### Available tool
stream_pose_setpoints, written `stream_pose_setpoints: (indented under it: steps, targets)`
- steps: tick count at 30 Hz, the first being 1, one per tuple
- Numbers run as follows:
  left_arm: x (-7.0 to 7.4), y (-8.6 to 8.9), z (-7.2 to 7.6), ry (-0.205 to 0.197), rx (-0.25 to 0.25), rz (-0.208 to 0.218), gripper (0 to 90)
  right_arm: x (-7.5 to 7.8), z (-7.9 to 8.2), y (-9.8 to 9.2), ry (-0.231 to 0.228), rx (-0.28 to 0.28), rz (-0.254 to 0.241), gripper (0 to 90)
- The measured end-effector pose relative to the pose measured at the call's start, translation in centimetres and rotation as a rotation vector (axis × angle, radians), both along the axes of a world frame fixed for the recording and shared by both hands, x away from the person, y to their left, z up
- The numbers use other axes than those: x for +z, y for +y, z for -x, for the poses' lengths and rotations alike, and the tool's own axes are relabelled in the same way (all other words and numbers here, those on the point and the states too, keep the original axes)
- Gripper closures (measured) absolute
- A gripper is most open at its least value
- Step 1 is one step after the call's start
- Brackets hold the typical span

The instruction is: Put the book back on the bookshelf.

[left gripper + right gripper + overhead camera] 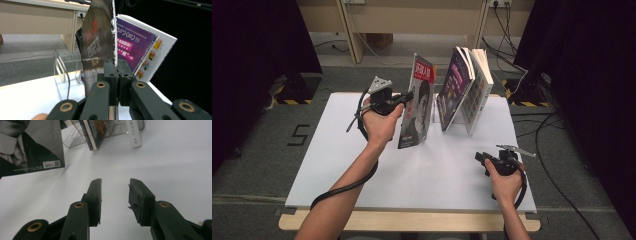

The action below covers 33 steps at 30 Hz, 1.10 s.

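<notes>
White worktop [362,165] is being shown beneath everything. One magazine [417,102] is being held upright above it, its edge being pinched by the left tongs [408,95], which are being kept closed on it. Just beyond those tongs, leaning books [467,90] are being propped in a clear stand [65,72]. Well apart, the right tongs [481,159] are being held wide, with nothing gripped between them.

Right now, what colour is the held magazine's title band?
Red, on the magazine; clearest in the high view.
</notes>
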<state>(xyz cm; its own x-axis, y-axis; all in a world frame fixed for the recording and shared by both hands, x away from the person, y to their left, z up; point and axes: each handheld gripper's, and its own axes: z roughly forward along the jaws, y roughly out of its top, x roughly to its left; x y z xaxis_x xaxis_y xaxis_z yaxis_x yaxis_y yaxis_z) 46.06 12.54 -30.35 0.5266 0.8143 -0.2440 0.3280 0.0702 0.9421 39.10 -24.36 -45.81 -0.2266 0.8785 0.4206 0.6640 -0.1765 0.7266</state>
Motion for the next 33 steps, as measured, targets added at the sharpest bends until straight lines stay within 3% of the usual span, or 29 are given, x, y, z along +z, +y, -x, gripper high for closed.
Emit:
stream_pose_setpoints:
  steps: [8,20,21,33]
  targets:
    - [0.2,-0.1,-0.8,-0.008,0.017,0.008,87.7,-0.8,0.3,-1.0,0.001,-0.035,0.007,62.8]
    - [1.0,-0.4,-1.8,-0.015,0.031,0.02,87.6,-1.0,0.1,-1.2,0.019,-0.031,-0.006,62.6]
    - [1.0,-0.4,-1.9,-0.016,0.031,0.019,87.6,-1.0,0.0,-1.3,0.012,-0.025,0.01,62.6]
    - [0.9,-0.5,-2.6,-0.012,0.044,0.011,87.6,-1.0,0.1,-1.3,0.008,-0.02,0.003,62.5]
